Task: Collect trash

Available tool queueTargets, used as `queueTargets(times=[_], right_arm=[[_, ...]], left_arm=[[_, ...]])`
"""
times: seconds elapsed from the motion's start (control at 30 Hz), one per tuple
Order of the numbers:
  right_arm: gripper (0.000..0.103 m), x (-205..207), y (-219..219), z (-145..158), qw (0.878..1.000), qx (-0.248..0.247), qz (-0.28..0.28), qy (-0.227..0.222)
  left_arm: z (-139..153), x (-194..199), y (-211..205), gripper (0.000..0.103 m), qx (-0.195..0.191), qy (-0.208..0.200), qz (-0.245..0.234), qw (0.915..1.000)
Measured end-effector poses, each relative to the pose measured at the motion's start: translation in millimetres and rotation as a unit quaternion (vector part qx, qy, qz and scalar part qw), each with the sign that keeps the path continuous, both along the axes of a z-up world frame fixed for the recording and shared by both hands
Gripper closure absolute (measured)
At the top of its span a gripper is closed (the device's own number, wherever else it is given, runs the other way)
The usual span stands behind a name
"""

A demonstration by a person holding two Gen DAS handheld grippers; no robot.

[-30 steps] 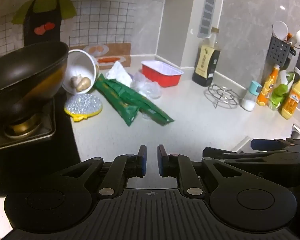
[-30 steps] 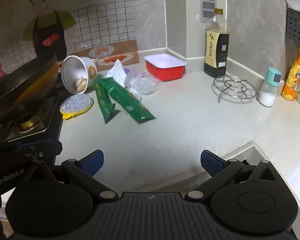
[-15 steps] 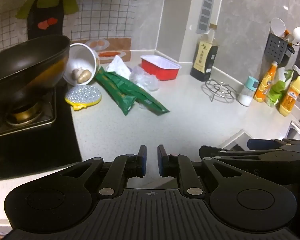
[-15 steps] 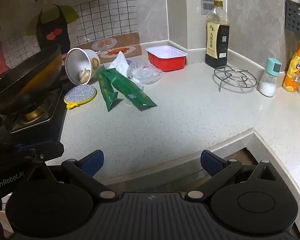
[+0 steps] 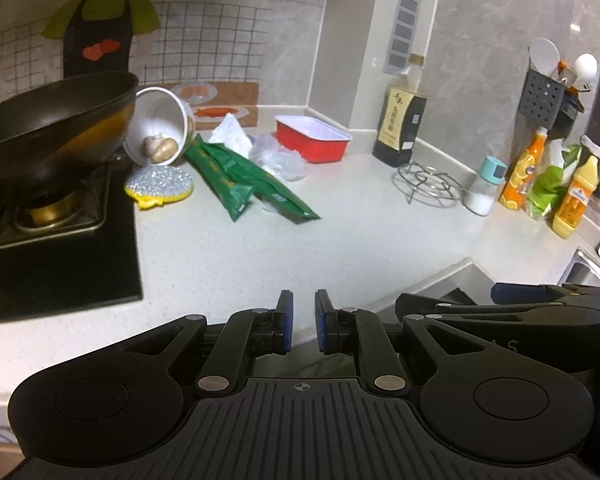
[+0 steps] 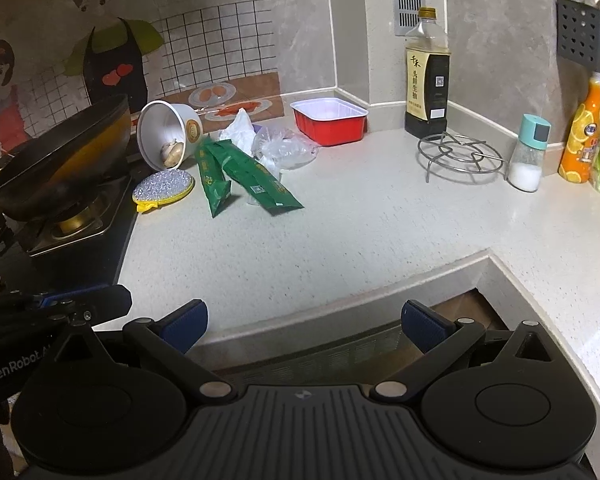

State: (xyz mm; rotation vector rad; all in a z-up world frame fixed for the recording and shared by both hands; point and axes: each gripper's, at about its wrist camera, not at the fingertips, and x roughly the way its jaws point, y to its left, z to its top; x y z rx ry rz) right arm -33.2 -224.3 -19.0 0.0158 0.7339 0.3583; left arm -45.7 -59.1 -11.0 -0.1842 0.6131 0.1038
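The trash lies at the back of the pale counter (image 6: 340, 224): two green wrappers (image 5: 224, 178) (image 6: 260, 184), a crumpled white tissue (image 5: 230, 136) (image 6: 240, 128), a clear plastic bag (image 5: 278, 158) (image 6: 284, 146) and a red tray (image 5: 312, 142) (image 6: 330, 120). A white paper bowl (image 5: 160, 128) (image 6: 164, 132) is tipped on its side with garlic inside. My left gripper (image 5: 302, 308) hovers at the counter's front edge, far from the trash, jaws nearly together and holding nothing. My right gripper (image 6: 304, 320) stands wide open beyond the counter's front edge, also with nothing in it.
A black wok (image 5: 52, 128) sits on the stove (image 5: 60, 248) at the left, a yellow scouring pad (image 5: 160, 186) beside it. At the right stand a soy sauce bottle (image 6: 426, 76), a wire trivet (image 6: 460, 156), a salt shaker (image 6: 528, 154) and orange bottles (image 5: 518, 176).
Both grippers have drawn back from the trash, which now looks smaller and farther. The counter's front edge has come into view. Neither gripper's opening has changed.
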Motion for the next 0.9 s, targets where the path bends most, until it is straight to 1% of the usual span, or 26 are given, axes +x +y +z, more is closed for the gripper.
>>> queueTargets(times=[0.2, 0.4, 0.67, 0.9], right_arm=[[0.000, -4.8, -16.6, -6.1, 1.000, 0.004, 0.000, -0.006], [0.000, -6.2, -27.3, -5.3, 1.000, 0.010, -0.001, -0.011], [0.000, -5.3, -32.3, -5.7, 1.000, 0.021, 0.000, -0.011], [0.000, -3.4, -33.8, -8.6, 1.000, 0.021, 0.000, -0.003]], left_arm=[[-2.8, -3.2, -14.3, 0.089, 0.001, -0.001, 0.007, 1.0000], [-0.9, -3.5, -22.4, 0.089, 0.006, -0.007, 0.009, 0.9999], [1.5, -0.2, -27.4, 0.089, 0.014, -0.003, 0.012, 0.9998], [-0.8, 1.2, -29.6, 0.089, 0.012, 0.002, 0.012, 0.9998]])
